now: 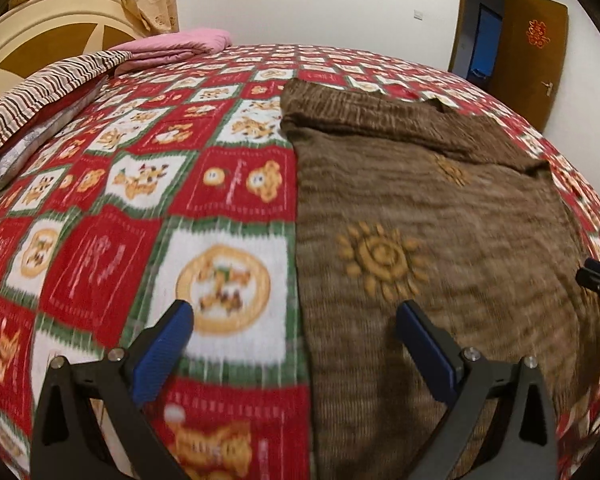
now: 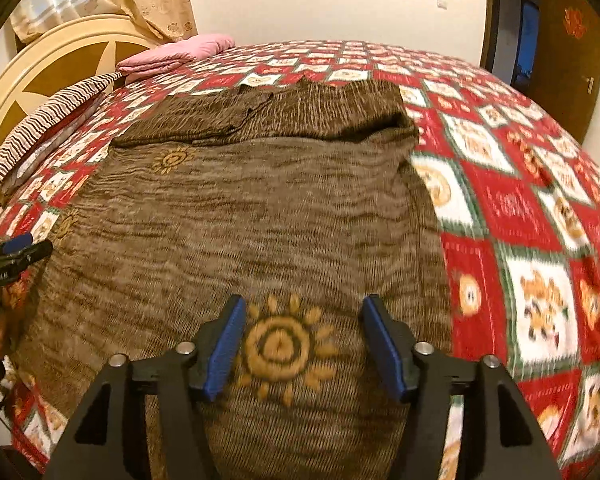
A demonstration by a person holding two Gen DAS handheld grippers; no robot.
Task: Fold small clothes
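Hovering over brown knit sweater (image 2: 228, 216) lying flat on quilted bed (image 1: 112, 240), far end already folded over. Left hand-held gripper (image 1: 296, 332) and right hand-held gripper (image 2: 302, 340) both spread apart, holding nothing. Probably needing near-hem pinches next, then folding forward.
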